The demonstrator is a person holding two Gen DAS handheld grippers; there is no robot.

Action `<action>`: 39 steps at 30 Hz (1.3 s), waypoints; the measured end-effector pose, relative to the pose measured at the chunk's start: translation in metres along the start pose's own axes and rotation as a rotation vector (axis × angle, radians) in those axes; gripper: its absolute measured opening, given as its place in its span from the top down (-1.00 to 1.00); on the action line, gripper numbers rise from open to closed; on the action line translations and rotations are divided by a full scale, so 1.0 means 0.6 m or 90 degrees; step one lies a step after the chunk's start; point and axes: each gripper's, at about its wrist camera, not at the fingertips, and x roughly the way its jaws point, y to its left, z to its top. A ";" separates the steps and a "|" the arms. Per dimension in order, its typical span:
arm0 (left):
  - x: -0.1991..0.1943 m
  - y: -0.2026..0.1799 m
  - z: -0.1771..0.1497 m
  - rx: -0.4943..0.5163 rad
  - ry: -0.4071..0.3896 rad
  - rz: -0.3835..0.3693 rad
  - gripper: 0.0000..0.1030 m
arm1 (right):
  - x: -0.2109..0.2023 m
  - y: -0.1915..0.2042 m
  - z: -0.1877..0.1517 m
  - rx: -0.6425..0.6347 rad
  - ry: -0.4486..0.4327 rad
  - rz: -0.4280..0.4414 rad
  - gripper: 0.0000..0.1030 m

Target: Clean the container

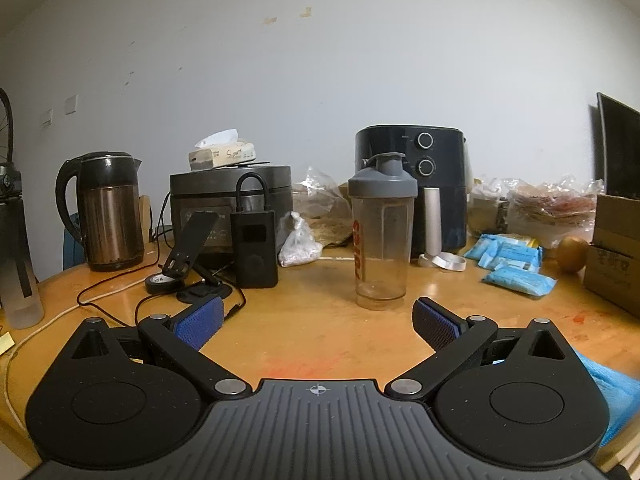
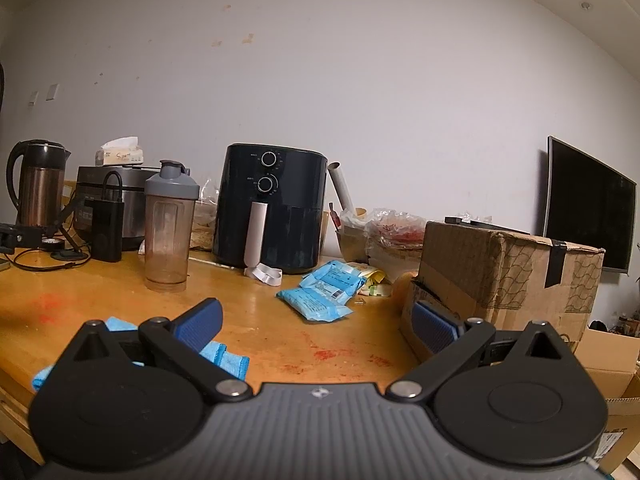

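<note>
— One shaker bottle [image 1: 381, 236] upright on the table [image 1: 320, 332] — two grippers, left [image 1: 318, 322] and right [image 2: 316, 320], both spread, empty.

— Blue packets [image 2: 320, 296]?

— Several. Only the right view shows the TV [image 2: 588, 208].

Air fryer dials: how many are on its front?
2. The upper dial sits near the top of the air fryer; the lower dial is directly beneath it, above the pale handle. The fryer's sides and back are hidden.
</note>
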 end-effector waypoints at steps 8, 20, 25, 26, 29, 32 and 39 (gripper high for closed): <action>0.006 0.000 0.000 -0.003 0.000 -0.003 -1.00 | -0.001 0.003 0.002 -0.003 0.002 0.005 -1.00; -0.003 -0.002 -0.001 0.004 0.004 -0.001 -1.00 | -0.001 0.001 0.000 0.000 -0.002 0.003 -1.00; 0.003 -0.006 0.003 0.009 0.008 -0.002 -1.00 | -0.001 0.001 0.001 -0.001 -0.002 0.004 -1.00; 0.003 -0.007 0.004 0.010 0.008 -0.003 -1.00 | 0.000 0.002 0.001 0.000 -0.002 0.003 -1.00; 0.002 -0.007 0.005 0.011 0.007 -0.004 -1.00 | 0.001 0.001 0.001 0.002 -0.001 0.004 -1.00; 0.003 -0.008 0.005 0.009 0.005 -0.006 -1.00 | 0.002 0.002 0.000 0.001 0.002 0.003 -1.00; 0.001 -0.004 0.004 0.006 0.004 -0.008 -1.00 | 0.001 0.004 0.000 0.002 0.006 -0.001 -1.00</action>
